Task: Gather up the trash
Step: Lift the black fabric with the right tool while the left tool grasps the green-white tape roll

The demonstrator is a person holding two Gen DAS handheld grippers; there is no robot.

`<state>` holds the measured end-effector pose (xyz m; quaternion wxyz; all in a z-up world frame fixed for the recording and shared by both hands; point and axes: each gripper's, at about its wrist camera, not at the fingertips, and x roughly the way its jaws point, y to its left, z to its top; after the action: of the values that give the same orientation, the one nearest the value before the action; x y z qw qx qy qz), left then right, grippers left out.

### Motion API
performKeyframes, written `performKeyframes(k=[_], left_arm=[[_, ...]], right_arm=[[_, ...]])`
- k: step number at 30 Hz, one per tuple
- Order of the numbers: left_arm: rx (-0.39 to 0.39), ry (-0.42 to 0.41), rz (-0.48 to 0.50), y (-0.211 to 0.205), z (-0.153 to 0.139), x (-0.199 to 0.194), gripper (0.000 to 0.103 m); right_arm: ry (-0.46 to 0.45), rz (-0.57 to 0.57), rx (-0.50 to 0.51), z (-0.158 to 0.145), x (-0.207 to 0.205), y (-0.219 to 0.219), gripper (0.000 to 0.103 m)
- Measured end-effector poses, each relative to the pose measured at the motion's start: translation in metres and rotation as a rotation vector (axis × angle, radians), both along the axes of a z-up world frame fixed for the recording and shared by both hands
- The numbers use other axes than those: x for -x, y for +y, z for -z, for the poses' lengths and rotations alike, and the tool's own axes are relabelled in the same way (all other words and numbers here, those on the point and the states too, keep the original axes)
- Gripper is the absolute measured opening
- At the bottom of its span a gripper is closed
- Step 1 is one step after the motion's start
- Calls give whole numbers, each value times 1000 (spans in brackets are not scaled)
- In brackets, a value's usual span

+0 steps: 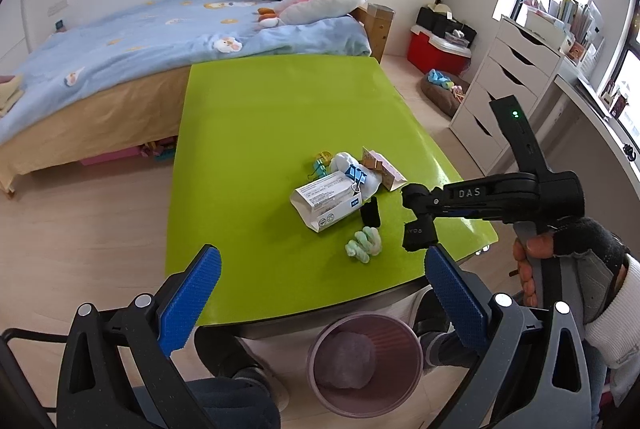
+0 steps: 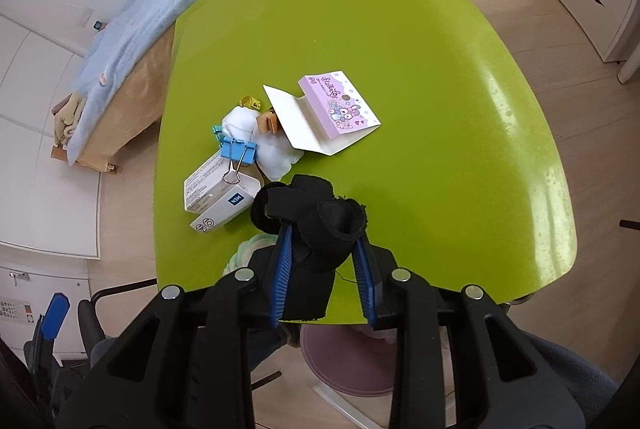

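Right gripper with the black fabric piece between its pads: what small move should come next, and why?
Probably carry it back toward the pink bin and let go there. The right gripper is shut on the black fabric piece above the green table, and the bin stands on the floor just past the near table edge. The left gripper hangs open, holding nothing.

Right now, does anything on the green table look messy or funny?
Yes. A heap of odds and ends sits on the green table: a white box with a blue binder clip on top, and a pink card lying unfolded.
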<state>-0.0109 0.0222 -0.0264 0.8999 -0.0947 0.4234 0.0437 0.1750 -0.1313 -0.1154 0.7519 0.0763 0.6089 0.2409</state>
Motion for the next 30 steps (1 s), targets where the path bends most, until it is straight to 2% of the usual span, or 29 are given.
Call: performKeyframes(k=[7, 15, 22, 26, 28, 30], left_arm=[[51, 57, 8, -4, 14, -24, 98], [109, 169, 7, -17, 51, -59, 98], [161, 284, -45, -19, 92, -83, 98], [190, 305, -76, -19, 104, -90, 97], [211, 308, -88, -18, 110, -92, 92], [219, 317, -97, -20, 114, -96, 81]], right_arm=[[-60, -6, 0, -14, 16, -22, 29], [-76, 1, 7, -15, 27, -38, 29], [-96, -15, 35, -14, 34, -45, 29], [-100, -23, 50, -11, 37, -46, 29], [-102, -28, 56, -10, 38, -47, 29], [-103, -34, 60, -8, 39, -47, 29]])
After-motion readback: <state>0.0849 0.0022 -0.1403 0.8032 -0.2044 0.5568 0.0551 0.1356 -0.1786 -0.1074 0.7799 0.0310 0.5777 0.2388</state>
